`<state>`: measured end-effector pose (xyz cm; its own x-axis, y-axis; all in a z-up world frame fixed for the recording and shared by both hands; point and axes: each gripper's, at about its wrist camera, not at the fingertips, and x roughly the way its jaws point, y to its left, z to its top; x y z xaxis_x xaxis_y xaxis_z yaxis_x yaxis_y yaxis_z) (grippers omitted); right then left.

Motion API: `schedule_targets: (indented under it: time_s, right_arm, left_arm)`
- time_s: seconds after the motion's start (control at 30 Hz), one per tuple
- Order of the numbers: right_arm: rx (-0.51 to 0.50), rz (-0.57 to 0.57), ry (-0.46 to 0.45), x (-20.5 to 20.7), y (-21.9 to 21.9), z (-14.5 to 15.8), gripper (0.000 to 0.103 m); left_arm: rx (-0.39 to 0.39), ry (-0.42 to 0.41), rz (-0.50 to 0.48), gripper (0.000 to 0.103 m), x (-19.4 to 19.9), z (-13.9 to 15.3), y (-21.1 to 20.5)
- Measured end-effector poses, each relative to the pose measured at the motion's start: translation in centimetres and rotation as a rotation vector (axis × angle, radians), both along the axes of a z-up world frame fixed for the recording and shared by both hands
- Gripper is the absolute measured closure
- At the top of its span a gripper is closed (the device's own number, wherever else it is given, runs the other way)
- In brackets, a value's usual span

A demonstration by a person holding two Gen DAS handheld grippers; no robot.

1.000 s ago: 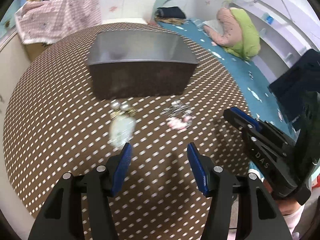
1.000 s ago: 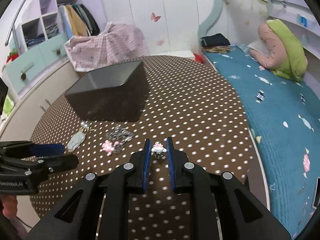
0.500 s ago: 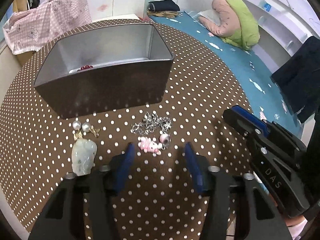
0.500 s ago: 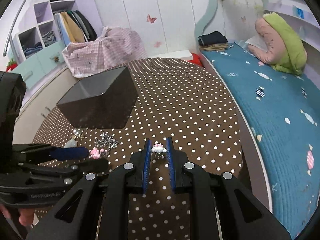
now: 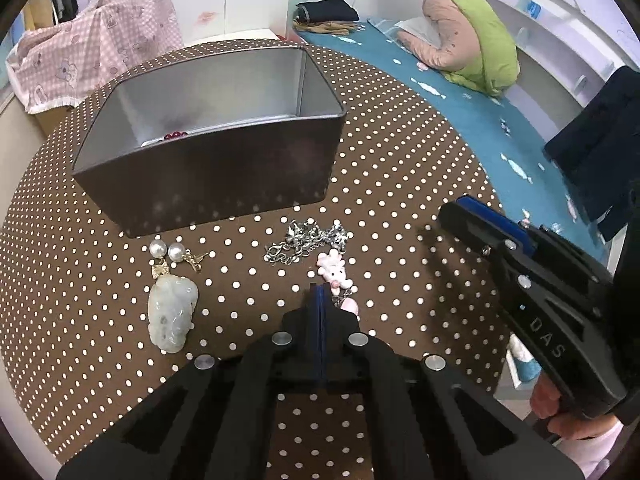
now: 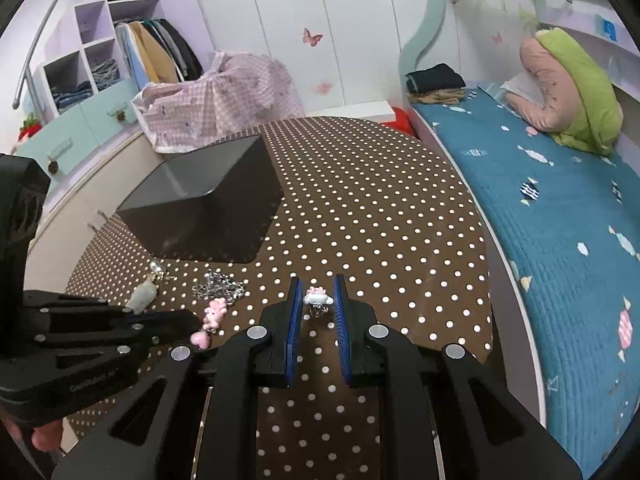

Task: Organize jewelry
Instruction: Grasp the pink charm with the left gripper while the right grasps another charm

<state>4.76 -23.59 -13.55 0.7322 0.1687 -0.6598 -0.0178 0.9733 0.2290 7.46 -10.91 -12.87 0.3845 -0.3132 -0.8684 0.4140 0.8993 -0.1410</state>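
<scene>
The left gripper (image 5: 321, 292) swings in closer to the dark box (image 5: 224, 184) and snaps its jaws together right beside the pink charm (image 5: 334, 272) on the dotted table (image 5: 400, 184).
</scene>
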Motion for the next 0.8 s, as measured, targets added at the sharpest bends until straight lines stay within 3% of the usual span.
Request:
schedule_targets:
  time_s: [0.07,0.13,0.2,0.37,0.4,0.5,0.6,0.8]
  right_arm:
    - [0.000,-0.003,-0.001,-0.2,0.0,0.1,0.087]
    - [0.005,-0.009,0.001,-0.3,-0.1,0.2,0.087]
    - [0.008,-0.013,0.006,-0.4,-0.3,0.1,0.087]
    - [0.008,-0.012,0.011,-0.4,-0.4,-0.1,0.087]
    - [0.007,-0.012,0.011,-0.4,-0.4,-0.1,0.087]
    - [0.011,-0.009,0.014,-0.3,-0.4,-0.2,0.087]
    - [0.009,-0.013,0.018,-0.4,-0.6,-0.3,0.087]
    - [0.012,-0.018,0.012,-0.5,-0.7,-0.2,0.087]
  left_arm:
    - [0.007,0.008,0.006,0.094,0.0,0.1,0.0]
    - [-0.009,0.005,0.014,0.064,-0.1,0.3,0.5]
    - [-0.037,0.006,0.022,0.057,-0.1,0.6,0.7]
    - [-0.003,0.010,0.029,0.056,0.3,0.0,-0.5]
    - [0.005,-0.010,0.039,0.060,0.4,0.0,-0.9]
    - [0.101,-0.075,0.049,0.092,0.4,-0.2,-2.0]
    - [0.050,-0.037,0.041,0.094,0.7,-0.1,-1.5]
    - [0.027,-0.038,0.060,0.094,0.7,0.2,-0.2]
